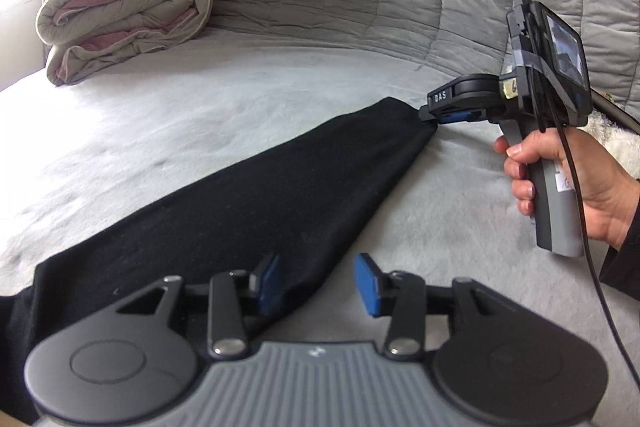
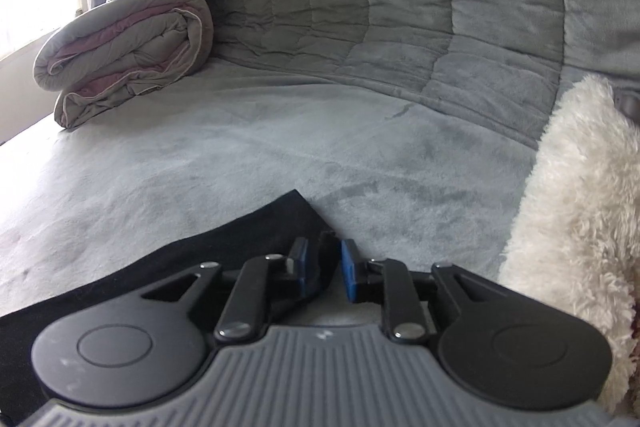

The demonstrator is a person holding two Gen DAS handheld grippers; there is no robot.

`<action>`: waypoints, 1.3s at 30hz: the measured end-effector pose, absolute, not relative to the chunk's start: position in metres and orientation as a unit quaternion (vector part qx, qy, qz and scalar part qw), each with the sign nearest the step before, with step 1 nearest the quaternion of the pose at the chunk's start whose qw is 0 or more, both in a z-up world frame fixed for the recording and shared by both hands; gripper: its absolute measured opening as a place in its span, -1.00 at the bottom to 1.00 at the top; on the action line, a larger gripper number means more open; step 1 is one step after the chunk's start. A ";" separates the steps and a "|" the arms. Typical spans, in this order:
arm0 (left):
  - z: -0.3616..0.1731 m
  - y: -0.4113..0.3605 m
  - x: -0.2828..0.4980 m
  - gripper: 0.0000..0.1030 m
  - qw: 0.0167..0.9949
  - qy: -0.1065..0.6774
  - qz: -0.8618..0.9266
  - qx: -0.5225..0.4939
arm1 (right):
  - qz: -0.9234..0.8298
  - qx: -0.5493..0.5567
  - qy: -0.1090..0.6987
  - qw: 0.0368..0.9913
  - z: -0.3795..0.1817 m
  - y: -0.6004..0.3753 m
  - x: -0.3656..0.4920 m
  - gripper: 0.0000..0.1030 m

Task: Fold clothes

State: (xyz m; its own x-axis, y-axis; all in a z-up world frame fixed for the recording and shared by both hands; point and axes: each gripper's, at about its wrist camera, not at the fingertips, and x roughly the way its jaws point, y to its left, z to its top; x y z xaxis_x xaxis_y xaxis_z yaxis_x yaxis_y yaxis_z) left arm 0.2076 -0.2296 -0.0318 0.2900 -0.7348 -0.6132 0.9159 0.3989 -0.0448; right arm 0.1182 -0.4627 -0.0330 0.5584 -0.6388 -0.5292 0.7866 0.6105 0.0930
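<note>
Black knit cloth, a folded garment (image 1: 248, 187), lies as a long strip on the pale grey bedcover (image 1: 160, 115), and we read its long axis as running from the lower left of the left wrist view up toward the right of centre. We have 2 grippers on it, 1 at each end of its right-hand edge. Our left gripper (image 1: 316, 283) sits at the near end, at the bottom of that view; its blue pads stand apart, 1 pad against the cloth edge and the other over bare cover, so nothing is pinched. Our right gripper (image 2: 324, 263) is at the far corner, seen in the left wrist view at right of centre, held by a hand (image 1: 560, 187). In its own view a corner of black cloth stands between its pads, yet a gap shows on the right side, so we judge the jaws parted, not clamping. The cloth lies left of both sets of jaws. We judge the fold laid down and both ends let go; any next fold would likely cross the long axis, with the right gripper's end the 1 to carry. A rolled duvet (image 2: 128, 55) sits at upper left, a fluffy white cushion (image 2: 580, 207) at right.
</note>
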 end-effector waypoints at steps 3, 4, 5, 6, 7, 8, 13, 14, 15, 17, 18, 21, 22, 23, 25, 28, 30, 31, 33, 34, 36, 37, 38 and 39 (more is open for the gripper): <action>-0.026 -0.211 0.211 -0.06 0.805 0.279 -0.502 0.148 | -0.391 0.139 0.217 0.883 -0.023 -0.446 0.126 -0.18; -0.024 -0.204 0.213 -0.05 0.812 0.277 -0.492 0.147 | -0.382 0.135 0.219 0.887 -0.022 -0.441 0.130 -0.18; -0.023 -0.198 0.215 -0.04 0.821 0.273 -0.479 0.148 | -0.373 0.131 0.221 0.892 -0.020 -0.436 0.133 -0.18; -0.022 -0.191 0.217 -0.04 0.828 0.271 -0.467 0.151 | -0.364 0.127 0.222 0.896 -0.019 -0.431 0.137 -0.17; -0.021 -0.184 0.219 -0.03 0.835 0.269 -0.456 0.152 | -0.353 0.122 0.227 0.899 -0.018 -0.425 0.141 -0.17; -0.019 -0.176 0.222 -0.03 0.841 0.268 -0.445 0.151 | -0.342 0.117 0.231 0.903 -0.018 -0.420 0.145 -0.17; -0.010 -0.127 0.241 0.05 0.868 0.265 -0.397 0.137 | -0.273 0.083 0.251 0.925 -0.015 -0.376 0.169 -0.17; -0.008 -0.116 0.246 0.06 0.872 0.265 -0.388 0.136 | -0.262 0.080 0.252 0.928 -0.013 -0.369 0.173 -0.17; -0.007 -0.106 0.250 0.06 0.877 0.266 -0.378 0.134 | -0.248 0.081 0.254 0.931 -0.013 -0.361 0.177 -0.17; -0.004 -0.087 0.259 0.06 0.885 0.267 -0.359 0.132 | -0.220 0.082 0.258 0.937 -0.011 -0.344 0.186 -0.17; -0.002 -0.078 0.263 0.06 0.888 0.268 -0.350 0.131 | -0.212 0.083 0.261 0.938 -0.011 -0.337 0.190 -0.17; 0.003 -0.050 0.275 0.06 0.896 0.265 -0.329 0.134 | -0.188 0.086 0.271 0.940 -0.010 -0.316 0.204 -0.17; 0.005 -0.040 0.278 0.07 0.899 0.263 -0.321 0.137 | -0.180 0.086 0.273 0.941 -0.009 -0.310 0.208 -0.17; 0.006 -0.030 0.282 0.07 0.902 0.262 -0.314 0.138 | -0.172 0.086 0.275 0.942 -0.008 -0.304 0.211 -0.17; 0.008 -0.013 0.289 0.07 0.907 0.259 -0.301 0.140 | -0.153 0.086 0.279 0.944 -0.007 -0.289 0.218 -0.17; 0.006 0.016 0.303 0.07 0.913 0.263 -0.277 0.146 | -0.124 0.088 0.287 0.946 -0.006 -0.271 0.231 -0.17; 0.001 0.035 0.315 0.07 0.915 0.272 -0.260 0.147 | -0.103 0.082 0.291 0.948 -0.005 -0.256 0.240 -0.17; -0.002 0.045 0.322 0.07 0.915 0.279 -0.252 0.146 | -0.093 0.077 0.294 0.948 -0.004 -0.249 0.245 -0.17; -0.010 0.064 0.335 0.07 0.916 0.293 -0.233 0.146 | -0.074 0.066 0.298 0.949 -0.004 -0.236 0.253 -0.17; -0.015 0.072 0.343 0.07 0.915 0.302 -0.222 0.147 | -0.065 0.059 0.300 0.950 -0.004 -0.230 0.257 -0.17; -0.025 0.084 0.355 0.07 0.912 0.321 -0.209 0.147 | -0.046 0.043 0.305 0.950 -0.005 -0.217 0.264 -0.17; -0.030 0.090 0.361 0.07 0.910 0.331 -0.204 0.147 | -0.037 0.034 0.307 0.950 -0.006 -0.212 0.266 -0.17; -0.035 0.094 0.366 0.07 0.908 0.338 -0.202 0.145 | -0.025 0.026 0.309 0.950 -0.006 -0.207 0.269 -0.17; -0.038 0.098 0.368 0.07 0.907 0.340 -0.207 0.140 | -0.014 0.018 0.311 0.950 -0.007 -0.202 0.272 -0.17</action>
State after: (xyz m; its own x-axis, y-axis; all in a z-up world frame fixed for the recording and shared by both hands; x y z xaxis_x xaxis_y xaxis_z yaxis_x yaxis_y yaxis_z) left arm 0.3677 0.0975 -0.0376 0.6835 -0.2798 -0.6742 0.4705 0.8750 0.1139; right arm 0.2718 -0.2023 -0.0068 0.8059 -0.0151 -0.5918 0.0370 0.9990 0.0249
